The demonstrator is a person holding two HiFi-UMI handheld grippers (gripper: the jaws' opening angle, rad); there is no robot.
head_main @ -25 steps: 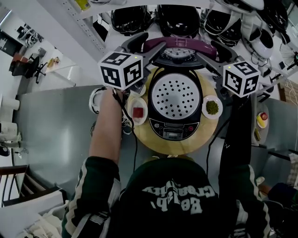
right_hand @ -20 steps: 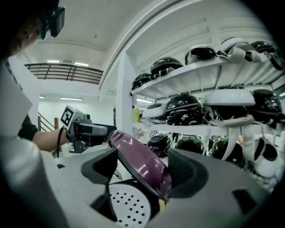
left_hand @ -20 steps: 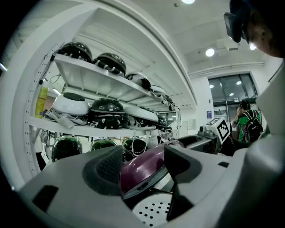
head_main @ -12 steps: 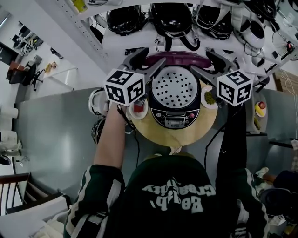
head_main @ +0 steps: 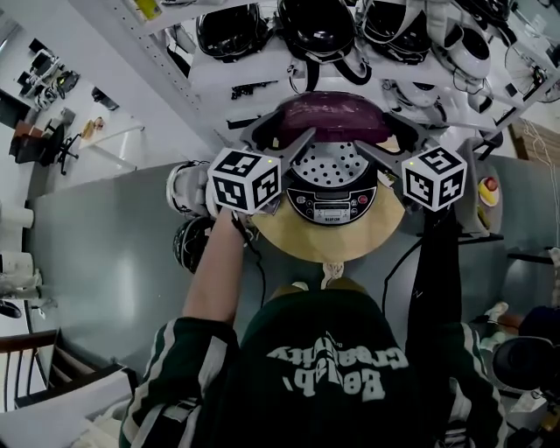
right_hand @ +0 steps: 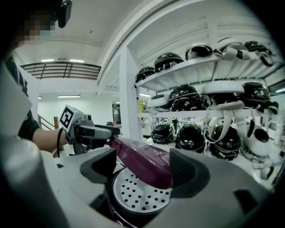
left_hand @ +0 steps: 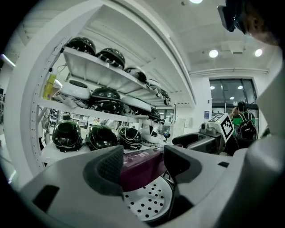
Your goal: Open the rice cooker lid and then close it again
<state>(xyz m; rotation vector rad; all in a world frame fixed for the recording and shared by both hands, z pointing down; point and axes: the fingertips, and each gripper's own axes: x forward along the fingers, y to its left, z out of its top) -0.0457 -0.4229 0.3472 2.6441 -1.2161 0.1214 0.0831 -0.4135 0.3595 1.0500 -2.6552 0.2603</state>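
Observation:
A black rice cooker (head_main: pixel 332 206) stands on a round wooden board (head_main: pixel 328 243). Its purple lid (head_main: pixel 332 118) is partly lowered and hangs over a white perforated plate (head_main: pixel 337 166) in the pot's mouth. My left gripper (head_main: pixel 282 133) is at the lid's left end and my right gripper (head_main: pixel 385 133) at its right end. Both are open. In the left gripper view the lid (left_hand: pixel 144 165) lies between and beyond the spread jaws. In the right gripper view the lid's edge (right_hand: pixel 147 164) slants between the jaws, close to the right-hand pad; I see no squeeze.
White shelves full of black helmets (head_main: pixel 315 26) rise right behind the cooker. A dark helmet (head_main: pixel 188 243) and a white one (head_main: pixel 182 188) lie left of the board. A small dish of food (head_main: pixel 487 192) sits to the right. Cables hang off the board's front.
The purple lid has swung down over the pot and now hides about half of the perforated plate. Both grippers came down and toward the person with it.

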